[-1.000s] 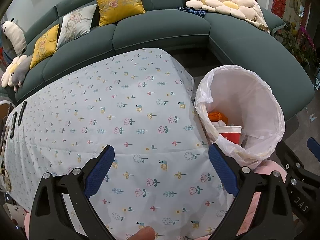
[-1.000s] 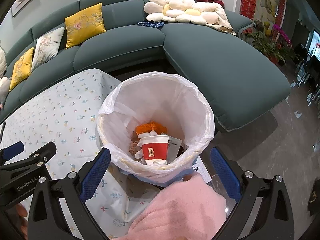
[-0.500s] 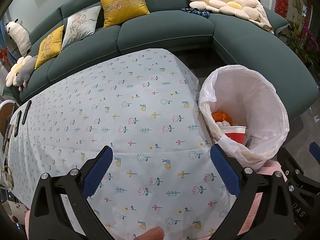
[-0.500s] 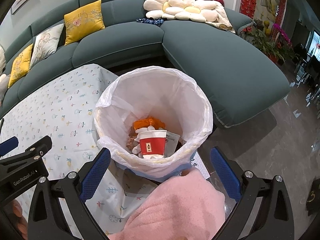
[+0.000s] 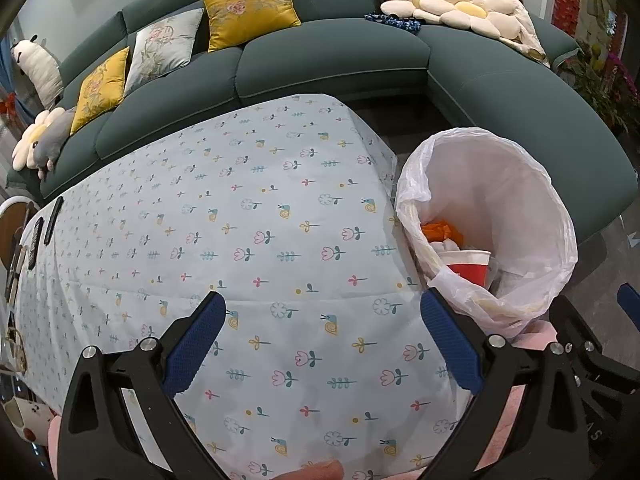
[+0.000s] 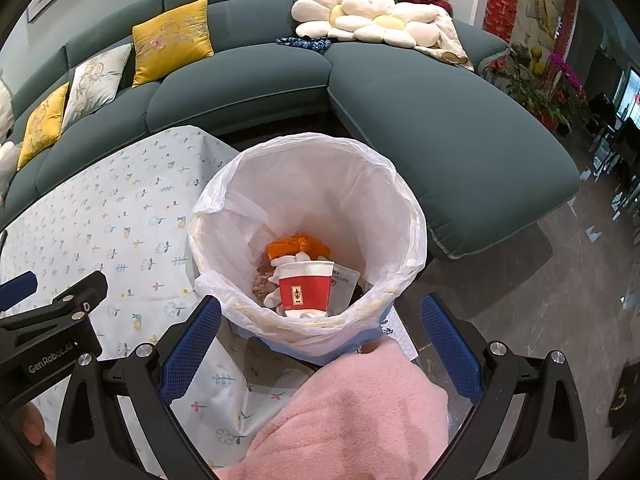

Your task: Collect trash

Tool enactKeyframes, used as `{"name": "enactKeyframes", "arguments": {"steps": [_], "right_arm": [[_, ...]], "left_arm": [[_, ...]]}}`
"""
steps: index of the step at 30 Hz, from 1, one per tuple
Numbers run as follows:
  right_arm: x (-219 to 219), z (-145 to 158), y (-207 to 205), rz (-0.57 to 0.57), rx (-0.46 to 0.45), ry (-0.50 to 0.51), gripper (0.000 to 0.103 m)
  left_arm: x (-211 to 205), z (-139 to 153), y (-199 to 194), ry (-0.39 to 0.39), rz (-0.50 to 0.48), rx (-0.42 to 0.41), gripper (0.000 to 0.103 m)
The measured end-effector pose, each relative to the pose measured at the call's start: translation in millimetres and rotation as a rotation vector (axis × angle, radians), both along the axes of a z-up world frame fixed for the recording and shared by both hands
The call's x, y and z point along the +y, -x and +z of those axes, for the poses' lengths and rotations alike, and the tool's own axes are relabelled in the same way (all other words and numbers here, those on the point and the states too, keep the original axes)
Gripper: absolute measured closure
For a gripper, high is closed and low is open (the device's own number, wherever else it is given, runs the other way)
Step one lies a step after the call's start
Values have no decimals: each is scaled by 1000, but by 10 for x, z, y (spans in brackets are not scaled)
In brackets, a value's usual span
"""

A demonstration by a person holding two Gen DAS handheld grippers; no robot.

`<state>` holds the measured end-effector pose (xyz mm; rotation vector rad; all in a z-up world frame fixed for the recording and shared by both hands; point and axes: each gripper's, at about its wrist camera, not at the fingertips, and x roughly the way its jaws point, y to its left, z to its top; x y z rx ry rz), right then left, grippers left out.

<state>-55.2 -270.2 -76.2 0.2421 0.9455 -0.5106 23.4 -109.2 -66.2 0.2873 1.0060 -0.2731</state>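
A trash bin lined with a white bag (image 6: 320, 168) stands on the floor at the table's right end; it also shows in the left wrist view (image 5: 500, 184). Inside lie a red and white paper cup (image 6: 306, 290), orange trash (image 6: 298, 246) and white scraps; the cup also shows in the left wrist view (image 5: 466, 266). My right gripper (image 6: 320, 350) is open and empty, just in front of the bin's near rim. My left gripper (image 5: 320, 338) is open and empty above the floral tablecloth (image 5: 240, 220).
A teal corner sofa (image 6: 440, 120) with yellow and grey cushions wraps behind the table and bin. A pink fleece sleeve (image 6: 352, 416) lies below the right gripper. Dark remotes (image 5: 38, 236) sit at the table's left edge. Potted flowers (image 6: 536, 80) stand far right.
Both grippers drew back and rose slightly, so the bin and table sit a little lower and farther in view. Both jaws stayed open and empty.
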Motion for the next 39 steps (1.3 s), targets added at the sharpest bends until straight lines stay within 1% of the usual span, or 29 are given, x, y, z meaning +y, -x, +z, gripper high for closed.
{"name": "enactKeyframes", "arguments": {"steps": [11,39], "right_arm": [[-20,-6,0,-3,4,1,7],[-28,-40,16,-7,7,-5,7]], "left_arm": [[-13,-7,14,-18,8,-9,10],[13,-26,11,-20,14,-7,10]]}}
